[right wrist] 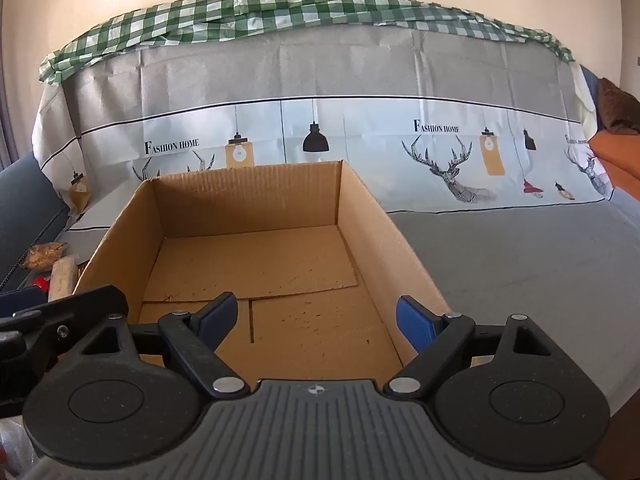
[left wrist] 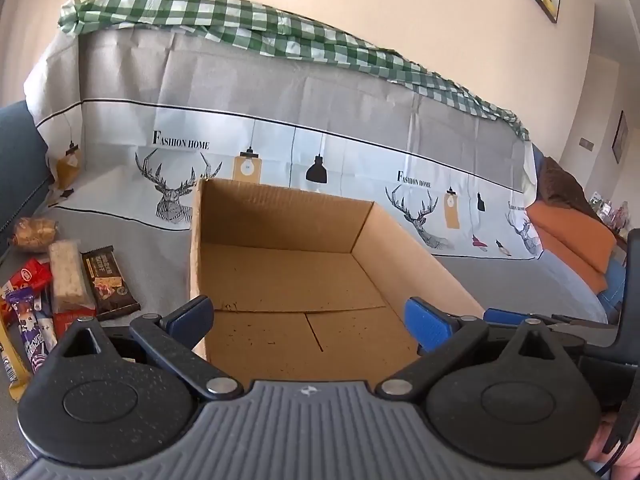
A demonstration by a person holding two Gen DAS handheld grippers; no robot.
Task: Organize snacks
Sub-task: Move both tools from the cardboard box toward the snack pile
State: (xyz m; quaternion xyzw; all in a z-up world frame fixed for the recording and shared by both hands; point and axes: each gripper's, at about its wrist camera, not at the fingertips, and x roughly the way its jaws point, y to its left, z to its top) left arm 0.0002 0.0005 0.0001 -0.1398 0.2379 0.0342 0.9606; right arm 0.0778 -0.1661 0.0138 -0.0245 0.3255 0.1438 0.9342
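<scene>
an open brown corrugated cardboard box (left wrist: 280, 276) is seen standing on a grey printed sofa cover (right wrist: 520, 264), its flaps gone or folded away and its bare floor showing only a loose cardboard sheet. the left gripper (left wrist: 310, 320) is held over the near edge of the box, tilted downward, with its blue-padded jaws spread wide and nothing between them. the right gripper (right wrist: 316, 318) is likewise poised above the near part of the box, jaws well apart and nothing gripped. a cluster of wrapped snacks is laid on the cover to the left of the box: a dark brown chocolate bar wrapper (left wrist: 110, 282) nearest the box wall but apart from it, a pale oblong rice-cake bar in clear wrap (left wrist: 68, 276) just beside that, a red packet (left wrist: 30, 276), a purple packet (left wrist: 28, 320) and a round golden-brown wrapped piece (left wrist: 34, 234) farther back. a green and white checked cloth (right wrist: 312, 10) is draped along the top of the sofa back.
</scene>
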